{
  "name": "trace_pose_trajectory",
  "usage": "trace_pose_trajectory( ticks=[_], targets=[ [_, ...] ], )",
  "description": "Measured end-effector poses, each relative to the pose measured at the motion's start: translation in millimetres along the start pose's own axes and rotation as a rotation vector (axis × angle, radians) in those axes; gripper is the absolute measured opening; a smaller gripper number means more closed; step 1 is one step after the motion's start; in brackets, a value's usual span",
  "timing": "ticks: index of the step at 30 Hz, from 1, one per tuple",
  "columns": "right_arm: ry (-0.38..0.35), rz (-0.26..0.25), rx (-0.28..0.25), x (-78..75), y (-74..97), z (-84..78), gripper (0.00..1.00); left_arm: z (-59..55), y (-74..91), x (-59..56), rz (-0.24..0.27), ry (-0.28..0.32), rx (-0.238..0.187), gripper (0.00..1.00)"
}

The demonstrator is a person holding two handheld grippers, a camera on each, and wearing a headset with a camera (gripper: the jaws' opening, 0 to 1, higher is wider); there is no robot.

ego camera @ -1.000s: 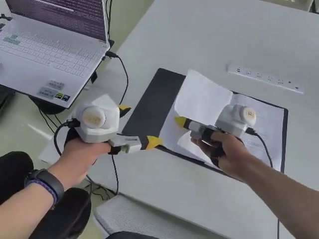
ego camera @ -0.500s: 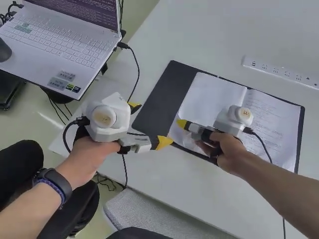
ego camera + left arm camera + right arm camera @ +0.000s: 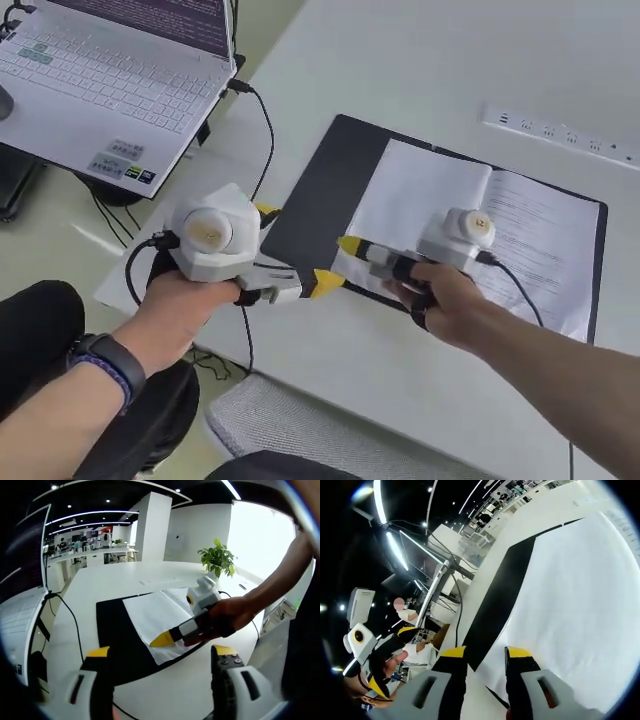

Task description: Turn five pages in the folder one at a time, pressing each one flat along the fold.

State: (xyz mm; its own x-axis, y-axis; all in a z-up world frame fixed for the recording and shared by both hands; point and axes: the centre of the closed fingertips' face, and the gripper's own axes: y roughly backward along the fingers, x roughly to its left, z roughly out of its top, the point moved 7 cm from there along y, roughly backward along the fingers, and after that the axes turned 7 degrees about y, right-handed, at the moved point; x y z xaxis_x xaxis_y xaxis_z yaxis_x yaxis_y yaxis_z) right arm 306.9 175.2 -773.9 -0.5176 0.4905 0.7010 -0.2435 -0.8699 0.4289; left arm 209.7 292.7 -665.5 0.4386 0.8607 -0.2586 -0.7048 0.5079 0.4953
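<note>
Off beyond my left gripper's outer side, an open white laptop [image 3: 100,70] sits on a lower surface, and a black cable [image 3: 268,135] runs from it down past the gripper.

My left gripper [image 3: 297,248] hangs over the near edge of the white counter [image 3: 420,60], just short of the folder. Its yellow-tipped jaws are spread wide and grasp nothing. In the left gripper view [image 3: 161,651] the bare counter shows between them.

Ahead of it the black folder [image 3: 315,195] lies open and flat on the counter. Its bare black cover is nearest that gripper. A plain white page [image 3: 425,195] lies next to the cover, and a printed white page [image 3: 545,235] lies beyond the fold.

My right gripper [image 3: 350,245] is low over the near left corner of the plain white page, pointing towards the left gripper. Its jaws stand only a narrow gap apart, with nothing caught between them. In the right gripper view [image 3: 485,652] the edge of the page [image 3: 580,595] against the black cover [image 3: 505,580] runs through that gap. I cannot tell whether the tips touch the paper.

Well past the right gripper, beyond the folder's far edge, lies a white power strip [image 3: 560,135].
</note>
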Motion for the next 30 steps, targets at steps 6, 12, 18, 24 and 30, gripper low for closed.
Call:
trace_pose_trajectory(
  ticks=[6,12,18,24,30],
  targets=[
    [0.009,0.017,0.001,-0.1,4.2,-1.7,0.32,-5.3,-9.8,-0.1,-0.006,-0.015,0.035,0.78],
    [0.012,0.027,-0.033,-7.1,24.4,1.7,0.32,0.6,-18.7,-3.2,-0.021,-0.022,0.042,0.76],
    [0.011,-0.002,-0.109,-16.2,51.0,17.4,0.27,6.3,-35.9,-5.5,-0.045,-0.039,0.049,0.7],
    [-0.001,-0.035,-0.17,-27.2,75.9,31.4,0.19,8.3,-53.9,-6.4,-0.069,-0.058,0.064,0.63],
    [-0.009,-0.066,-0.21,-32.0,101.3,38.7,0.15,3.4,-73.4,-5.5,-0.086,-0.063,0.093,0.53]
  ],
)
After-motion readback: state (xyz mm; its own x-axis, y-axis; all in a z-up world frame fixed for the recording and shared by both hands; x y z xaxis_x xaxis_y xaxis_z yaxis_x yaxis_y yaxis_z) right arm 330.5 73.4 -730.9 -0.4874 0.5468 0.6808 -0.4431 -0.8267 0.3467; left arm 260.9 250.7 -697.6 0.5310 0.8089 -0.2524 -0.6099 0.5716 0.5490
